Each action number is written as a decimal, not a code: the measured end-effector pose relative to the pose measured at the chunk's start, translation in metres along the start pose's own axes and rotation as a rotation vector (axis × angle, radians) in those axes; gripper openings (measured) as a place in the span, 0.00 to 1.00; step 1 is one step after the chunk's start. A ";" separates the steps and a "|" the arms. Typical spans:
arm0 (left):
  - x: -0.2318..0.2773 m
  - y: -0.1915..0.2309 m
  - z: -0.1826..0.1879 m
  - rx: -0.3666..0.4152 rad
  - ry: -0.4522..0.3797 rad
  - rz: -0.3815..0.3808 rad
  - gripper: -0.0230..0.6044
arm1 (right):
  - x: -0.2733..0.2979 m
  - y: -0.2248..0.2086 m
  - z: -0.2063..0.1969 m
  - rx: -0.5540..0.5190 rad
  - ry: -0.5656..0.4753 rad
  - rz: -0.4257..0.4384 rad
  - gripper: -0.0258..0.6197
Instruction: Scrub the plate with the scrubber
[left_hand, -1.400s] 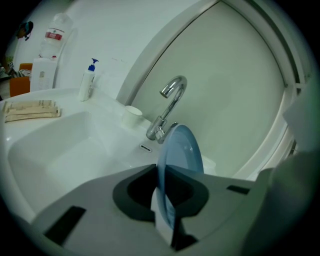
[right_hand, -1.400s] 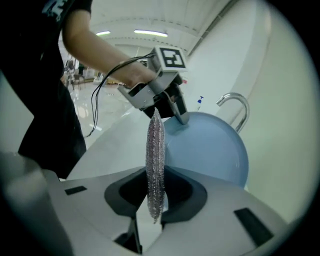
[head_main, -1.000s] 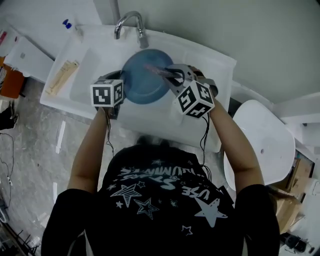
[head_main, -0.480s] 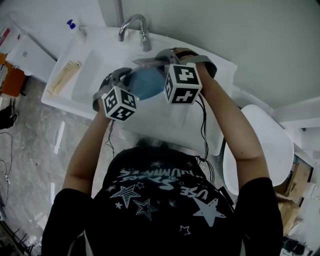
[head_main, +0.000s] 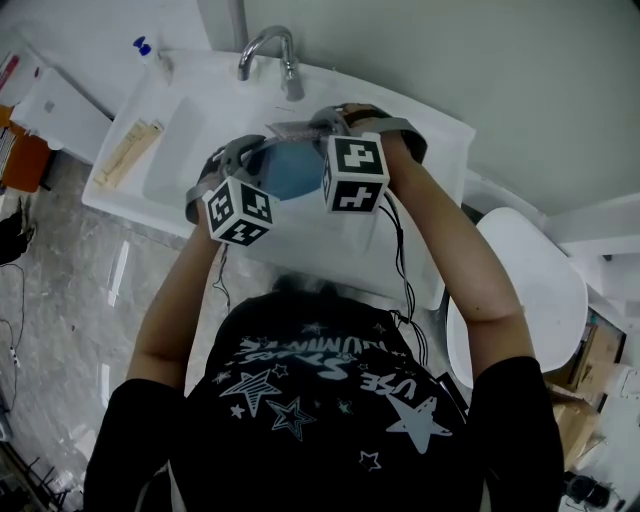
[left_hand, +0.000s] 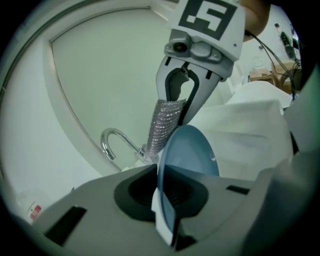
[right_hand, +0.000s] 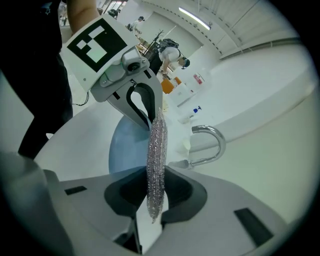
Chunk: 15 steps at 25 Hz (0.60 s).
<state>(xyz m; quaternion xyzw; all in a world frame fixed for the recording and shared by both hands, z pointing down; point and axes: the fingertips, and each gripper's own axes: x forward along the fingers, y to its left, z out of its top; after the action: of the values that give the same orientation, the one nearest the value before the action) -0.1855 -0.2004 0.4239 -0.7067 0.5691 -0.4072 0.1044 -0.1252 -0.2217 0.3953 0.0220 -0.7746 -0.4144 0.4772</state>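
A blue plate (head_main: 290, 168) is held on edge over the white sink (head_main: 190, 130). My left gripper (head_main: 243, 158) is shut on its rim, which shows pinched between the jaws in the left gripper view (left_hand: 192, 155). My right gripper (head_main: 303, 128) is shut on a silver glittery scrubber (right_hand: 156, 165). In the right gripper view the scrubber hangs as a flat strip from the jaws toward the plate (right_hand: 127, 150). The scrubber (left_hand: 162, 130) lies against the plate's far edge. Both marker cubes hide much of the plate from above.
A chrome faucet (head_main: 268, 48) stands at the back of the sink, just beyond the grippers. A wooden item (head_main: 125, 152) lies on the counter's left part, and a blue-capped bottle (head_main: 145, 47) stands at its back corner. A white seat (head_main: 530, 290) is to the right.
The plate faced the camera a second ago; now it is turned on edge. The left gripper rolled and rose with it. The right gripper moved left with the scrubber.
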 end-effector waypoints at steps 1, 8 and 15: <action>-0.001 0.000 0.000 -0.013 -0.006 -0.002 0.08 | -0.001 0.001 -0.004 0.019 0.001 0.004 0.17; -0.009 0.011 -0.012 -0.202 -0.056 -0.029 0.08 | -0.003 0.008 -0.045 0.165 0.045 0.016 0.17; -0.011 0.024 -0.031 -0.453 -0.071 -0.076 0.08 | 0.001 0.024 -0.078 0.411 0.024 0.069 0.17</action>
<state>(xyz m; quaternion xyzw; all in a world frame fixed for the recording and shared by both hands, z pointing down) -0.2246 -0.1890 0.4247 -0.7468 0.6150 -0.2475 -0.0522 -0.0575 -0.2548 0.4275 0.0969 -0.8375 -0.2308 0.4857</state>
